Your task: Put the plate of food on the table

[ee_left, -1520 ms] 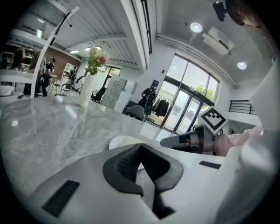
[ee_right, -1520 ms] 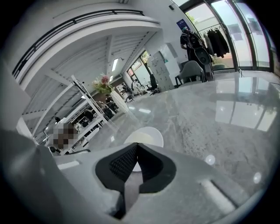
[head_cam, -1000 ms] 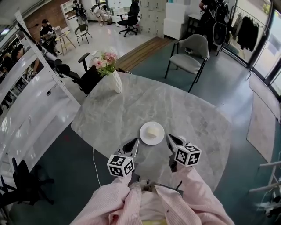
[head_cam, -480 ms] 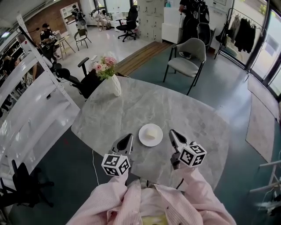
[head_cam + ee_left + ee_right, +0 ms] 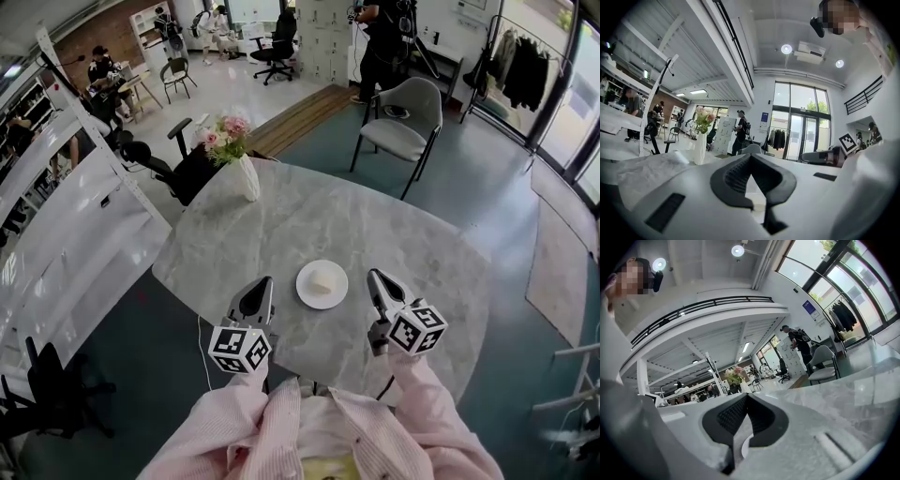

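A white plate point(image 5: 322, 284) with a pale piece of food point(image 5: 323, 280) rests on the grey marble table point(image 5: 412, 234), near its front edge. My left gripper point(image 5: 262, 282) hovers just left of the plate, jaws together and empty. On the plate's other side my right gripper point(image 5: 374, 276) is raised the same way, shut with nothing in it. In the left gripper view the dark pads point(image 5: 736, 176) meet at the tip. A sliver of the plate point(image 5: 746, 446) peeks out under the closed pads point(image 5: 729, 416) in the right gripper view.
A white vase of pink flowers point(image 5: 238, 155) stands at the table's far left edge. A grey chair point(image 5: 405, 120) sits beyond the far side, a black office chair point(image 5: 173, 161) at the left. A person point(image 5: 380, 37) stands behind the grey chair.
Both grippers have lifted and drawn outward and back from the plate, which stays on the table. The person in the background has walked left.
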`<state>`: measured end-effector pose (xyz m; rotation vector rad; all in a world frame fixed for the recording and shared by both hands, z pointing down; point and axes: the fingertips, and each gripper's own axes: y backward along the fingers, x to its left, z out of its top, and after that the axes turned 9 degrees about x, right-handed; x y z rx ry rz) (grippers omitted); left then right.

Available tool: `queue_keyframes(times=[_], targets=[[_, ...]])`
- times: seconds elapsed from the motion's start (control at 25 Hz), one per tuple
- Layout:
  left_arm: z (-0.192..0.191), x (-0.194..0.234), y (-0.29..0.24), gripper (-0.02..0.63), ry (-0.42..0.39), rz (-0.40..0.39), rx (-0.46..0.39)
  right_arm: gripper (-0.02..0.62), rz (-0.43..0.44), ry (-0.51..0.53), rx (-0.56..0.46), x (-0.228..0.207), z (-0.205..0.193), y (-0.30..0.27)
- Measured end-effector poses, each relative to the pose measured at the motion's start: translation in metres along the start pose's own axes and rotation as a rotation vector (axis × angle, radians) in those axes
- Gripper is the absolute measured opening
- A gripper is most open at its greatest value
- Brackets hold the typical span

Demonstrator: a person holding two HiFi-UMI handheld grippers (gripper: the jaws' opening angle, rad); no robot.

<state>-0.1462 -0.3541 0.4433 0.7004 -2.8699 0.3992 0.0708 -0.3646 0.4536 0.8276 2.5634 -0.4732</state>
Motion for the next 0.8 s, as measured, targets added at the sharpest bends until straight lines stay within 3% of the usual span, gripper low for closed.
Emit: queue_keyframes(times=[0.8], targets=[[0.007,0.017,0.002,-0.005,-0.022,0.054,-0.003,0.006,-0.044,0.066,0.001,-0.005,0.005,-0.004]])
